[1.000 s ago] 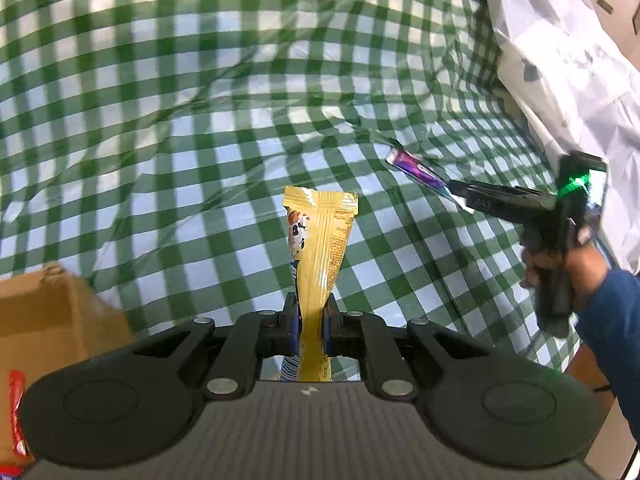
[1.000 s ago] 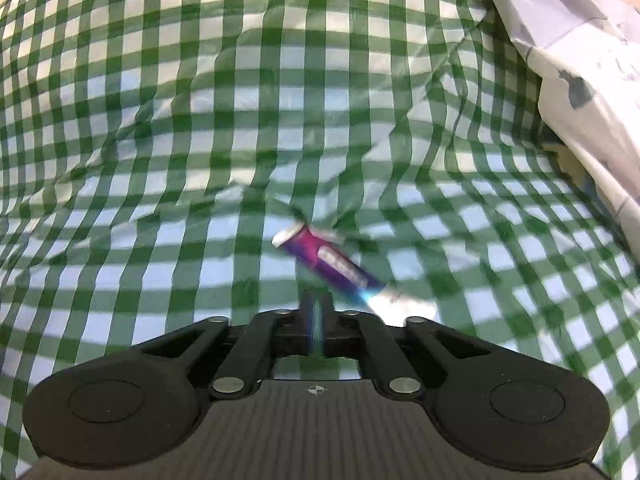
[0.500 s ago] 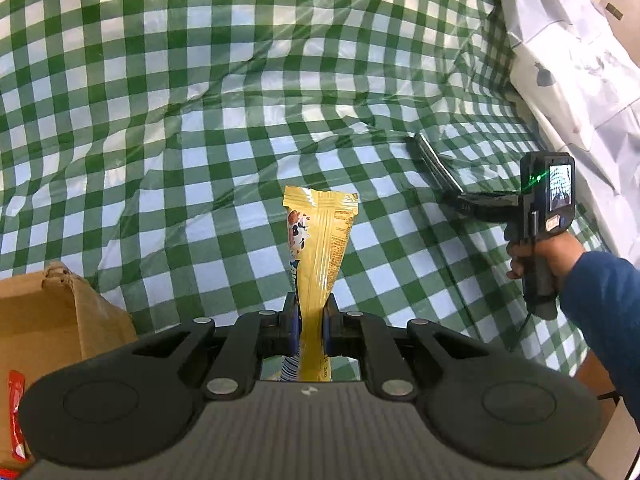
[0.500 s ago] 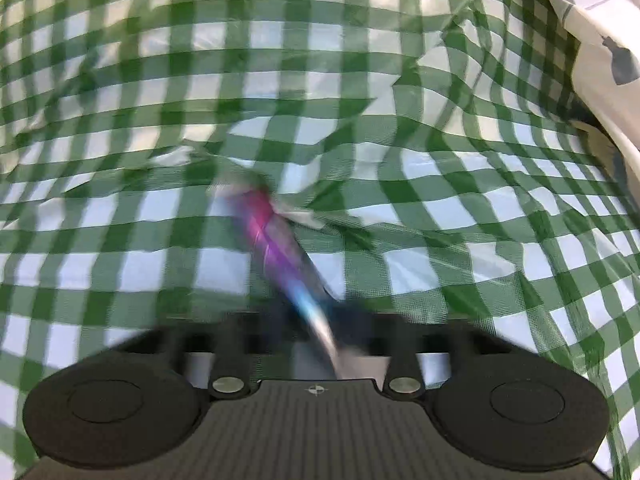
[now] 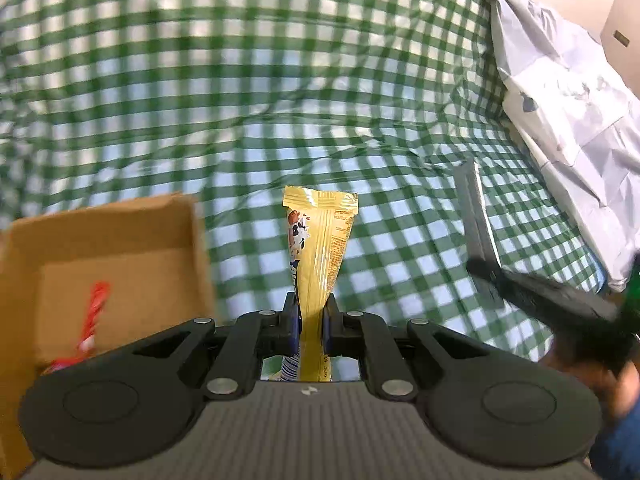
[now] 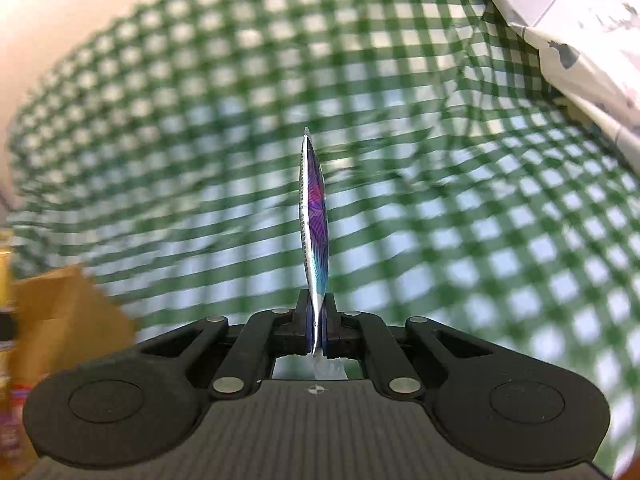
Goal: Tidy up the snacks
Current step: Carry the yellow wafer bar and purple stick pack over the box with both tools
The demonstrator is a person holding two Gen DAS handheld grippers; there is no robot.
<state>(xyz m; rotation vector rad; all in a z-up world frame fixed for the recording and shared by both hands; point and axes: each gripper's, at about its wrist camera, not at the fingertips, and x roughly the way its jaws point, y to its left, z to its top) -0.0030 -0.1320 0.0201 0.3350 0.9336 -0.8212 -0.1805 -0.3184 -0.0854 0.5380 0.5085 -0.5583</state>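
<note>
The left gripper (image 5: 311,326) pinches a yellow snack packet (image 5: 320,248) upright between its fingers, just right of an open cardboard box (image 5: 116,240) holding a red-striped wrapper (image 5: 94,316). The right gripper (image 6: 317,330) is clamped on a purple foil packet (image 6: 314,216) — seen edge-on — above the green checked cloth (image 6: 440,208).
</note>
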